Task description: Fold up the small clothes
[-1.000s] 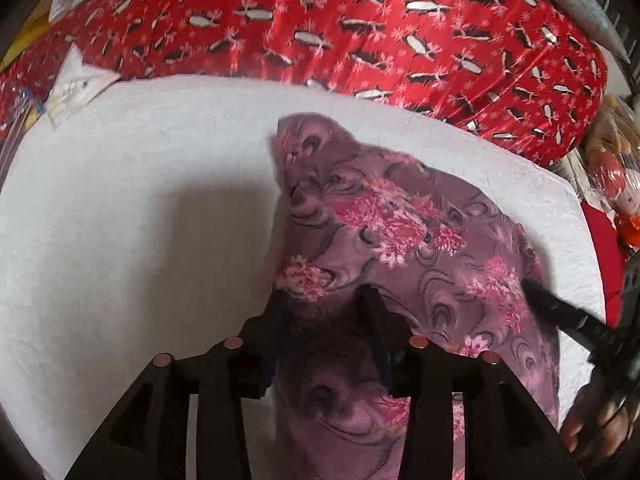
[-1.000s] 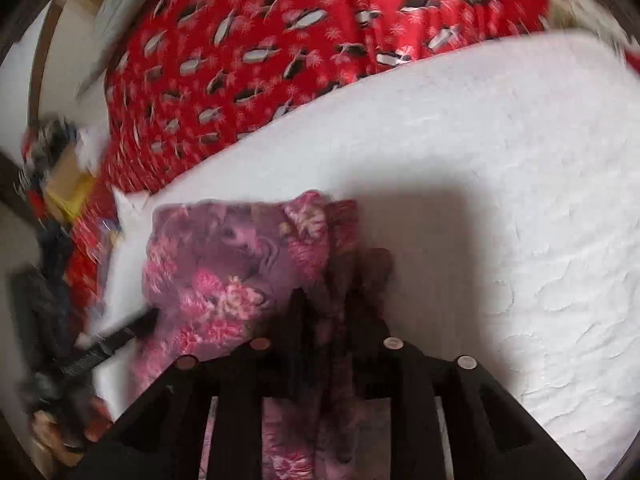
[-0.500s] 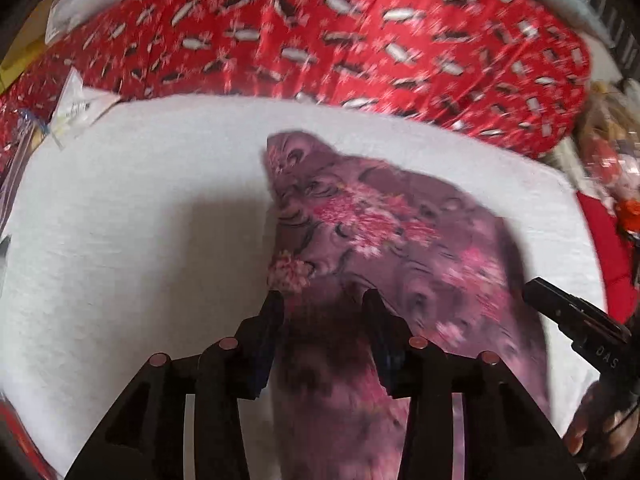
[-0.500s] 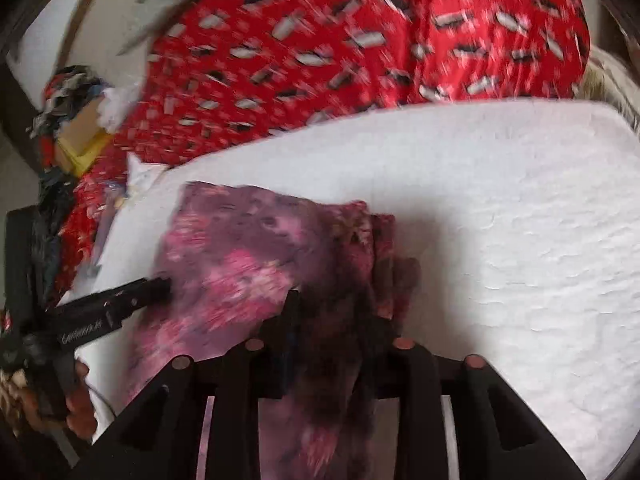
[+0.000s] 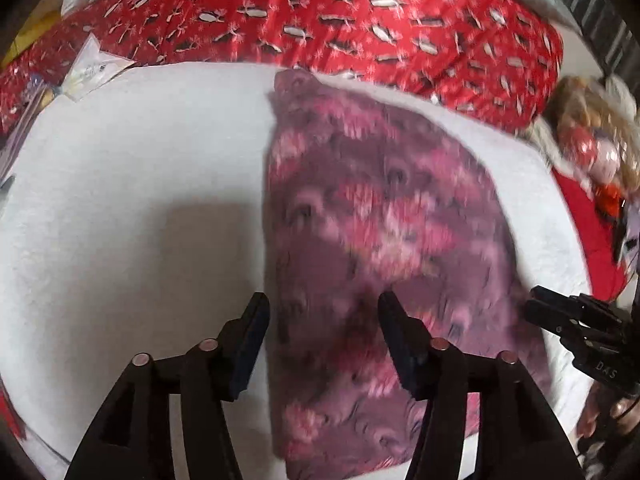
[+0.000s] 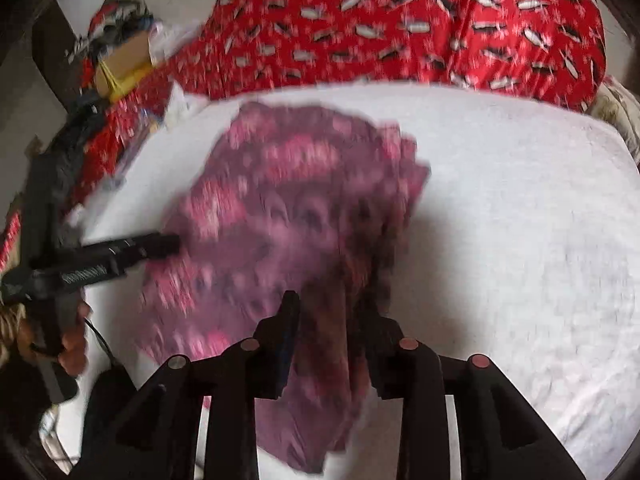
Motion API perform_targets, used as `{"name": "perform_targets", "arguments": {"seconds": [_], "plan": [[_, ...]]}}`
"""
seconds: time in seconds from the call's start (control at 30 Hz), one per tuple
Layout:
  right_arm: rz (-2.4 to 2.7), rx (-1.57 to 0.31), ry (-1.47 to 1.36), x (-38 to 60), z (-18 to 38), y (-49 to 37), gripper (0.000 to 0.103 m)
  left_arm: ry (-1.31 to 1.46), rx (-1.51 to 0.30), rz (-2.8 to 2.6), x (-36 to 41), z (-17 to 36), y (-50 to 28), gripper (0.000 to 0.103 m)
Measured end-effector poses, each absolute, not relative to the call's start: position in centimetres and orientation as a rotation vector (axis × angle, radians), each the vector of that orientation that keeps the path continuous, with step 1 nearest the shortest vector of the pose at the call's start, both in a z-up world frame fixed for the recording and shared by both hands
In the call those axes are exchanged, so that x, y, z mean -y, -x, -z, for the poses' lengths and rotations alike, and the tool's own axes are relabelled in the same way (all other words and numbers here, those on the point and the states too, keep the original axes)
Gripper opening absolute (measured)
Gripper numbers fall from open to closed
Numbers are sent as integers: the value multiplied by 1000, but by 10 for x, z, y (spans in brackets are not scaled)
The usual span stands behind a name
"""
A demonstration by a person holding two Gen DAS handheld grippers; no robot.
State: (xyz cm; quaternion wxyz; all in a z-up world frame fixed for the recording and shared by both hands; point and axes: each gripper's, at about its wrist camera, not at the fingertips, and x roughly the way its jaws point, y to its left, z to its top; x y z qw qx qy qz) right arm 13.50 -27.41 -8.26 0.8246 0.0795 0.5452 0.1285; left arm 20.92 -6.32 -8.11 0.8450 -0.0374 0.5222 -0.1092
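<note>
A small purple garment with pink flowers [image 5: 376,240] lies folded on a white towel [image 5: 140,200]. It also shows in the right wrist view [image 6: 280,220], blurred. My left gripper [image 5: 322,312] is open, its jaws spread over the garment's near left edge, holding nothing. My right gripper [image 6: 332,316] has its jaws a little apart with the garment's near right edge between them; the blur hides whether they still pinch it. Each gripper shows in the other's view: the right one [image 5: 560,316] and the left one [image 6: 152,246], both at the garment's sides.
A red quilt with white and black marks [image 5: 340,20] covers the bed behind the towel. A white packet [image 5: 92,68] lies at the towel's far left corner. Clutter and a cardboard box [image 6: 124,60] sit at the left, toys [image 5: 592,140] at the right.
Both grippers have pulled back and up from the garment. The left jaws were closed on the cloth and have opened wide. The garment now lies flatter on the towel.
</note>
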Motion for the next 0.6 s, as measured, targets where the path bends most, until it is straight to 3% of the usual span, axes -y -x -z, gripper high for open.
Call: {"name": "perform_targets", "arguments": {"seconds": [0.03,0.07,0.33,0.4,0.47,0.6], "plan": [[-250,-1207,-150,274,97,-133,35,54,-1126,219,67,91,-205,59],[-233,-1237,-148,272,107,-131,45,47,-1133,207,69,95,-200,61],[-91,-1251,-23,257,86,-103,49,-26,-1078,159,72,65,-150,60],[-62,-1251,-1,257,78,-93,51,-53,-1039,143,76,51,-125,64],[-25,-1249,21,256,63,-82,66,-60,-1006,131,76,40,-106,69],[34,-1195,75,266,23,-40,82,-65,-932,104,71,18,-68,78]]}}
